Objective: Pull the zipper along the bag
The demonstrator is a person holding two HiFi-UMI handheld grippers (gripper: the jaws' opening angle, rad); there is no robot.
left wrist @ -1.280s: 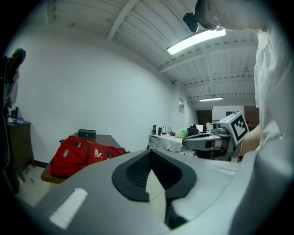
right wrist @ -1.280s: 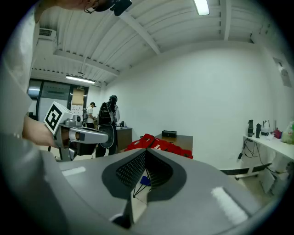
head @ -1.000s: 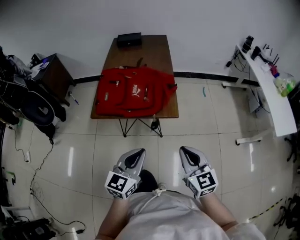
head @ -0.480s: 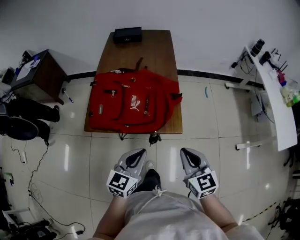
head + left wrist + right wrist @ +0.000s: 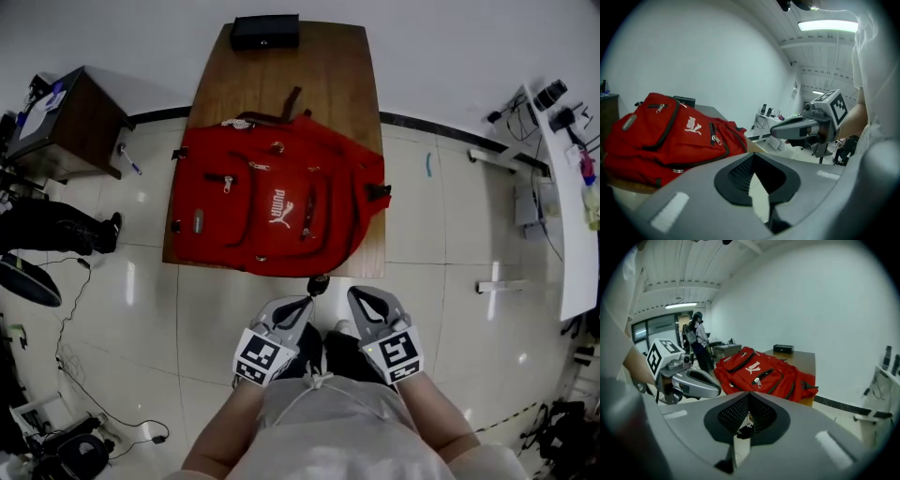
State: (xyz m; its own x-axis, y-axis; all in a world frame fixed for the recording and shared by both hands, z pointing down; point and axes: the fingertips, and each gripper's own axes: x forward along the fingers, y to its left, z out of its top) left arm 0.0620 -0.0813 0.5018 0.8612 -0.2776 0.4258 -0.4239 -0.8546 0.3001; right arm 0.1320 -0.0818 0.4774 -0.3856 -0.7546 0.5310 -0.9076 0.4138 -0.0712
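A red backpack (image 5: 277,206) lies flat on a wooden table (image 5: 328,75), logo side up, with several zippered pockets and a metal pull (image 5: 228,183) on the front one. My left gripper (image 5: 298,306) and right gripper (image 5: 361,298) hang side by side just short of the table's near edge, apart from the bag. Both point at it with jaws shut and nothing between them. The left gripper view has the backpack (image 5: 670,136) ahead on the left and the right gripper (image 5: 776,131) beside it. In the right gripper view the backpack (image 5: 764,373) lies ahead and the left gripper (image 5: 715,391) is at the left.
A black box (image 5: 265,31) sits at the table's far end. A dark cabinet (image 5: 70,117) stands left of the table, with cables (image 5: 66,309) on the tiled floor. A white desk (image 5: 577,187) runs along the right. A person (image 5: 700,341) stands in the background.
Both grippers have come forward and lower toward the table's near edge. The table and backpack now appear nearer and larger. The jaws have stayed shut.
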